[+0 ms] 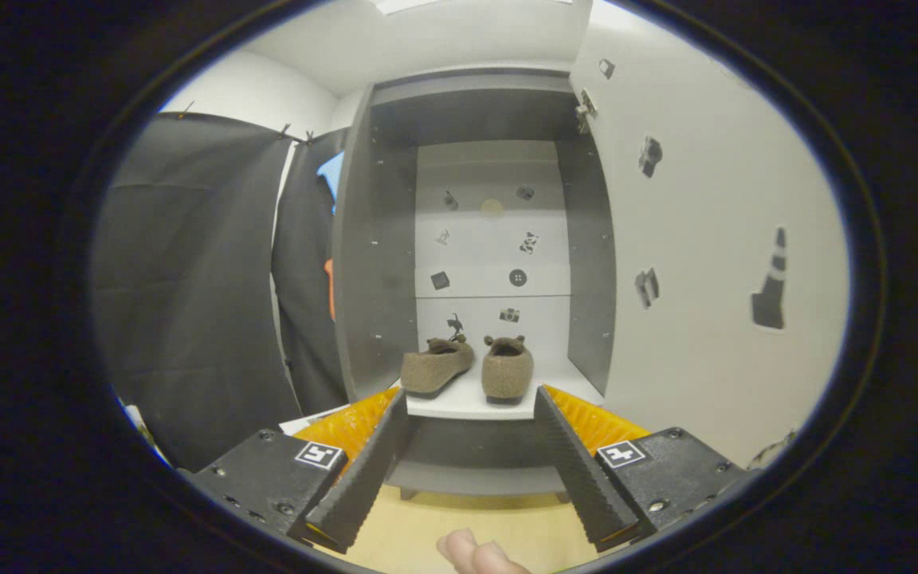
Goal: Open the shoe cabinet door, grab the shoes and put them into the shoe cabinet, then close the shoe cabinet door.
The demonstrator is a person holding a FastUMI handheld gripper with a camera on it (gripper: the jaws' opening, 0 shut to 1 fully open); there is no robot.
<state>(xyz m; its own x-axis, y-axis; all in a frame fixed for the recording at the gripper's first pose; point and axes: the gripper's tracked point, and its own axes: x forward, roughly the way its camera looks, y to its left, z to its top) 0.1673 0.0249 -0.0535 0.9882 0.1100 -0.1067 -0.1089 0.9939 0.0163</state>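
With the shoe cabinet door (714,239) swung wide open across the right of the frame, showed its pale inner face, dotted with small dark stickers and a cone-shaped one toward the far right. Hung dark over the left of the frame: the booth's cloth wall (188,287). Stood in the centre, beyond the fingers: the shoe cabinet (383,263), grey side walls, pale back panel with more small stickers, pale shelf at the bottom. Lay at the bottom centre, below the cabinet's base: pale wooden floor (427,526). Reached up from the lower part of the frame: the gripper (471,402), its fingers spread wide apart, holding nothing, tips just short of the shelf's front edge. Sat on the shelf, side by side and toes toward the camera, just ahead of the fingertips and within the gap between them: the two brown shoes (467,367), the left one angled slightly outward, its toe over the shelf's edge, the right one straight. Showed at the very bottom, between the fingers: a person's fingertips (479,554).
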